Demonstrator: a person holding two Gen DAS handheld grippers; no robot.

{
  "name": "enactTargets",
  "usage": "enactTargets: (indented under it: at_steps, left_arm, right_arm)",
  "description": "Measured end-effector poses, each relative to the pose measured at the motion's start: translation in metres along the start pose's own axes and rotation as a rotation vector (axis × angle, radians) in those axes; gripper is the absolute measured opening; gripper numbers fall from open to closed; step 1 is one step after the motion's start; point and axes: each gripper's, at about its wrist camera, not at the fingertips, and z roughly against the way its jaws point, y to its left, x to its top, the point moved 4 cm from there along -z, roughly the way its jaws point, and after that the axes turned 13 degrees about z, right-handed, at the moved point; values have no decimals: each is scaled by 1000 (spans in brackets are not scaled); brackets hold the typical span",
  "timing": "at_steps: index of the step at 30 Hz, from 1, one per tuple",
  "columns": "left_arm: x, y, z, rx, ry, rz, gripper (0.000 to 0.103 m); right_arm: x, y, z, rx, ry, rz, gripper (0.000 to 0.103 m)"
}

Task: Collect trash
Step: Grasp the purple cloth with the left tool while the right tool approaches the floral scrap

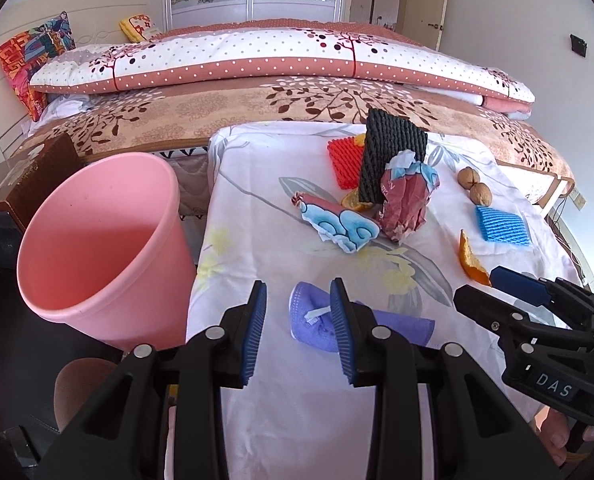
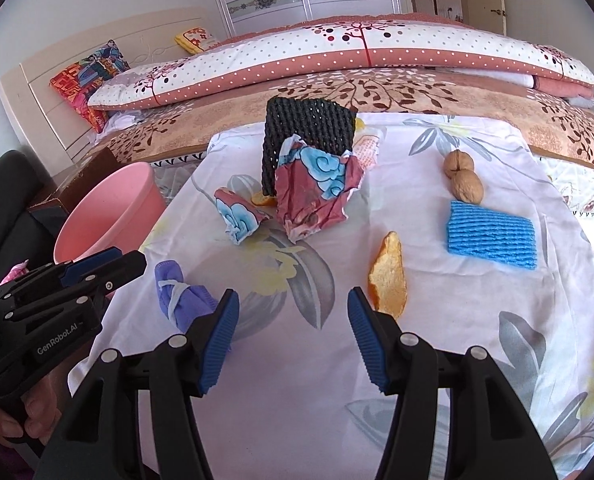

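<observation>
A pink bin (image 1: pixel 97 240) stands left of the cloth-covered table (image 1: pixel 297 400); it also shows in the right wrist view (image 2: pixel 113 216). My left gripper (image 1: pixel 299 300) is open and empty, just before a purple cloth (image 1: pixel 317 320). My right gripper (image 2: pixel 293 312) is open and empty above the table, near an orange peel (image 2: pixel 389 276). Farther back lie crumpled wrappers (image 2: pixel 317 196), a black foam net (image 2: pixel 305 128), a blue foam net (image 2: pixel 491 236), two walnuts (image 2: pixel 463 176) and a red foam net (image 1: pixel 345 160).
A bed (image 1: pixel 257 92) with a folded dotted quilt runs behind the table. A brown box (image 1: pixel 37 176) sits behind the bin. My right gripper shows at the right of the left wrist view (image 1: pixel 513 292), by another peel (image 1: pixel 471 260).
</observation>
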Motion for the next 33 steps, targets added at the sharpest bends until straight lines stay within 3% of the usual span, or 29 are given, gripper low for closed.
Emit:
enactTargets:
  at_steps: [2,6,9,12,18,24,29,33]
  left_arm:
    - [-3,0,0,-10,21,10,33]
    - [-7,-1,1,-15,47,25,33]
    - [-10,-4,-2,-35,82,41,33]
    - [-12,-7,-7,-58,127,84,33]
    - [-11,-9,-29,-97,273,261,33]
    - [0,-13,-38,4,267,322,33]
    - [-8,-12,-36,63,252,290,33]
    - [-11,1,-38,52,281,376,43]
  right_arm:
    - [-5,-2,3,-2,-5,-15,63]
    - [-12,-4,20,-17,-60,-33,84]
    - [-12,-4,27,-21,-77,-17,88]
    - [-14,2,33,2,-88,25,88]
    - [-10,-4,46,-68,-143,79,88]
    - [0,-28,39,-96,-121,37,88]
    - [22,-41,30,-64,-124,3,84]
    - [47,-40,12,-13,-117,-4,80]
